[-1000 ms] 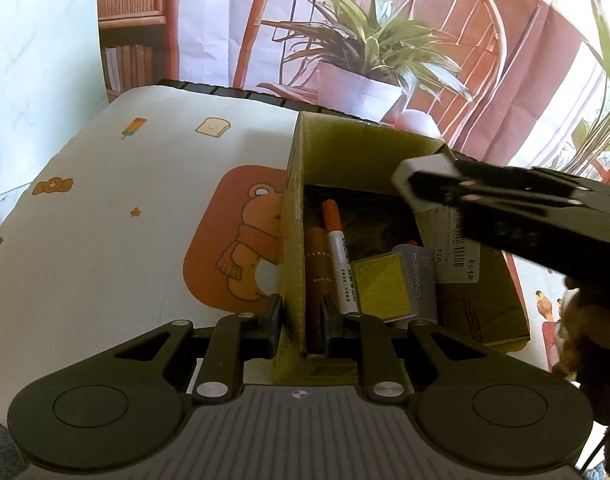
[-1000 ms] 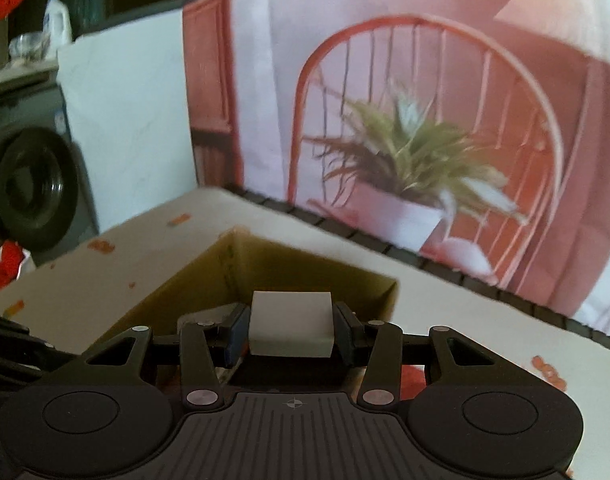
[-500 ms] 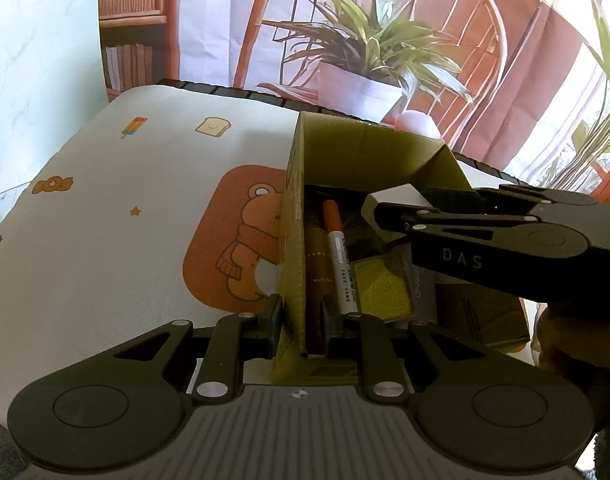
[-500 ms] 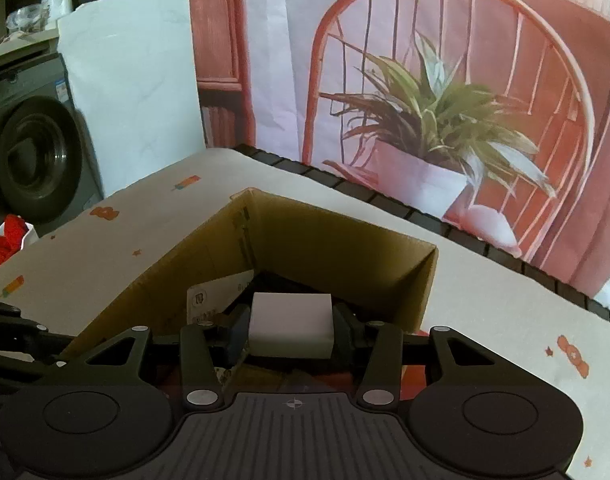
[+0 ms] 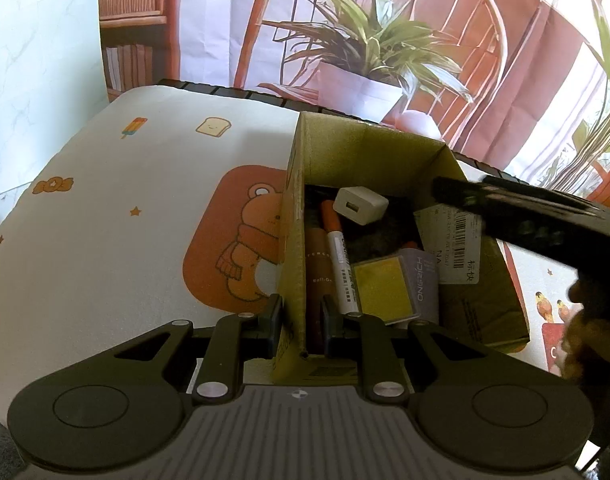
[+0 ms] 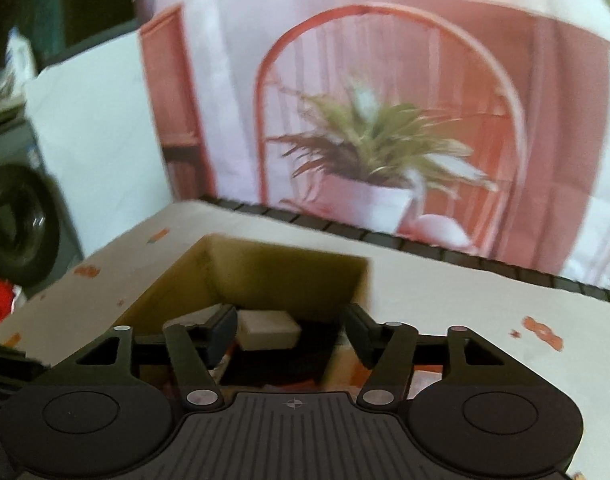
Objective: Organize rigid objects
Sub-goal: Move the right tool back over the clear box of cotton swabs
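Observation:
An open cardboard box (image 5: 293, 208) stands on the table. My left gripper (image 5: 299, 322) is shut on the box's near left wall. Inside the box lie a white USB charger cube (image 5: 360, 205), an orange-capped white marker (image 5: 339, 256), a brown tube (image 5: 318, 268) and a yellow-topped grey case (image 5: 385, 288). My right gripper (image 6: 291, 334) is open and empty above the box (image 6: 265, 268); the white cube (image 6: 269, 330) lies below, between its fingers. In the left wrist view the right gripper's body (image 5: 525, 216) crosses over the box's right side.
The table wears a white cloth (image 5: 105, 220) with an orange bear print (image 5: 241, 240) left of the box. A printed backdrop with a chair and plant (image 5: 365, 48) hangs behind the table. A washing machine (image 6: 17, 220) stands at far left.
My right gripper opened and let go of the white cube, which now lies in the box at the back. The right gripper then rose and drew back. The left gripper kept its hold.

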Action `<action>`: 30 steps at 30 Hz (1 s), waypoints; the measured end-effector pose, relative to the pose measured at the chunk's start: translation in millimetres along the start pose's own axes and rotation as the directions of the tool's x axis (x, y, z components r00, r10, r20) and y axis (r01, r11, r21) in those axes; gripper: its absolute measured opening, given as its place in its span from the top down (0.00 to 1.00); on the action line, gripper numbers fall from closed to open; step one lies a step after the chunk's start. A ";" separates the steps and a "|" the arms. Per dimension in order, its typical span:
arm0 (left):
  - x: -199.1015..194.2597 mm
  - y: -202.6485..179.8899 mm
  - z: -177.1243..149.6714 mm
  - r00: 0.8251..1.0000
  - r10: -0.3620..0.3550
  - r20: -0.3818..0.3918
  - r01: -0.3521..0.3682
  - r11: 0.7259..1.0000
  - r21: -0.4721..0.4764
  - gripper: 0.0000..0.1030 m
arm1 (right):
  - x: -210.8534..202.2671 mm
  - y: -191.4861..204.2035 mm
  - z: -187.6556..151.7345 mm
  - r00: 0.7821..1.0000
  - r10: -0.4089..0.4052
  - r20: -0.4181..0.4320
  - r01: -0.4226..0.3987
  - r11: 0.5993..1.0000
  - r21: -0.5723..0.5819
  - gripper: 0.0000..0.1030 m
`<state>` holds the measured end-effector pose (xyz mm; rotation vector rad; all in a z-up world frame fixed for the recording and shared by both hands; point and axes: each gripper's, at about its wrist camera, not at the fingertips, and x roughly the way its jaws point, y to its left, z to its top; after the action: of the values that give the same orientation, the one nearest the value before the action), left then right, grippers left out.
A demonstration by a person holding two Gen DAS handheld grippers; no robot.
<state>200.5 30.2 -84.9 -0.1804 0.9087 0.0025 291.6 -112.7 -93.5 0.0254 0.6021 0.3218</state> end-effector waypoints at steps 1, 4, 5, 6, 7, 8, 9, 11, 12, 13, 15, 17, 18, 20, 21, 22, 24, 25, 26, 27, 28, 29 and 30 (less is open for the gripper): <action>0.0 0.1 0.0 1.000 0.000 0.000 0.000 1.000 0.000 0.81 | -4.5 -5.3 -1.0 1.000 -0.013 0.013 0.012 1.000 0.015 0.40; 0.0 0.4 -0.1 1.000 0.000 0.000 0.000 1.000 0.001 0.81 | -18.7 -20.5 -5.4 0.997 -0.060 0.048 0.058 0.997 0.057 0.33; 0.0 0.4 -0.1 1.000 0.000 0.000 0.000 1.000 0.000 0.81 | -22.8 -25.3 -7.4 0.995 -0.077 0.057 0.073 0.995 0.069 0.32; 0.0 0.4 -0.1 1.000 0.000 0.000 0.000 1.000 0.000 0.81 | -27.3 -30.5 -9.5 0.993 -0.095 0.064 0.090 0.993 0.080 0.30; 0.0 0.4 0.0 1.000 0.000 0.000 0.000 1.000 0.000 0.81 | -31.6 -35.8 -12.1 0.991 -0.114 0.071 0.107 0.990 0.089 0.26; 0.1 0.4 -0.1 1.000 0.000 0.000 0.000 1.000 0.000 0.81 | -35.2 -40.7 -15.2 0.988 -0.132 0.076 0.124 0.987 0.098 0.24; 0.1 0.3 0.0 1.000 0.001 0.000 -0.001 1.000 0.000 0.81 | -38.9 -45.6 -18.1 0.986 -0.149 0.079 0.141 0.984 0.106 0.21; 0.0 0.4 -0.1 1.000 0.000 0.000 0.000 1.000 0.001 0.81 | -45.6 -55.3 -25.7 0.979 -0.186 0.084 0.175 0.977 0.118 0.20; 0.0 0.4 -0.1 1.000 0.000 0.000 0.000 1.000 0.001 0.81 | -47.7 -58.9 -29.4 0.975 -0.205 0.082 0.195 0.974 0.118 0.16; 0.1 0.5 -0.1 1.000 0.000 0.000 0.000 1.000 0.001 0.81 | -50.3 -63.4 -33.5 0.971 -0.225 0.078 0.214 0.969 0.121 0.09; 0.0 0.4 -0.1 1.000 0.000 0.000 0.000 1.000 0.000 0.81 | -55.3 -72.7 -42.2 0.964 -0.255 0.073 0.244 0.960 0.140 0.05; 0.0 0.4 -0.1 1.000 0.000 0.000 0.000 1.000 0.001 0.81 | -58.6 -81.7 -50.2 0.959 -0.278 0.060 0.266 0.951 0.158 0.04; 0.0 0.5 -0.1 1.000 0.000 0.000 0.000 1.000 0.001 0.81 | -60.1 -85.4 -53.9 0.956 -0.290 0.053 0.278 0.946 0.164 0.01; 0.1 0.6 -0.1 1.000 0.001 0.000 -0.001 1.000 0.001 0.81 | -63.1 -90.9 -61.7 0.948 -0.314 0.046 0.303 0.938 0.168 0.00; 0.1 0.6 -0.1 1.000 0.001 0.000 -0.001 1.000 0.001 0.81 | -64.0 -93.0 -65.1 0.945 -0.323 0.039 0.313 0.935 0.166 0.00; 0.1 0.6 0.0 1.000 0.001 0.000 -0.001 1.000 0.001 0.81 | -64.4 -94.8 -68.4 0.943 -0.332 0.030 0.323 0.932 0.164 0.00; 0.1 1.3 -0.1 1.000 0.001 0.000 -0.001 1.000 0.002 0.81 | -64.2 -97.0 -74.0 0.939 -0.345 0.014 0.338 0.927 0.160 0.00; 0.1 1.3 -0.1 1.000 0.001 0.000 -0.001 1.000 0.001 0.81 | -63.8 -98.1 -76.5 0.937 -0.350 0.006 0.345 0.925 0.157 0.00; 0.1 1.9 -0.2 1.000 0.001 0.000 -0.001 1.000 0.002 0.81 | -63.1 -98.6 -78.4 0.936 -0.351 0.002 0.347 0.925 0.154 0.00; 0.0 1.9 -0.2 1.000 0.001 0.000 -0.001 1.000 0.002 0.81 | -63.1 -98.2 -79.2 0.938 -0.348 0.000 0.344 0.927 0.149 0.00; 0.1 2.2 -0.2 1.000 0.001 0.000 -0.001 1.000 0.002 0.81 | -62.9 -96.9 -80.0 0.941 -0.338 0.001 0.335 0.931 0.143 0.01; 0.1 2.6 -0.1 1.000 0.001 0.000 -0.001 1.000 0.001 0.81 | -61.8 -95.9 -79.8 0.946 -0.325 0.004 0.322 0.937 0.137 0.02; 0.1 2.4 -0.2 1.000 0.001 0.000 -0.001 1.000 0.001 0.81 | -60.1 -94.6 -79.6 0.952 -0.306 0.008 0.302 0.945 0.129 0.05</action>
<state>200.2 32.6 -85.4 -0.1790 0.9085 0.0031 227.8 -226.4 -137.1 0.0576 0.5881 -0.0169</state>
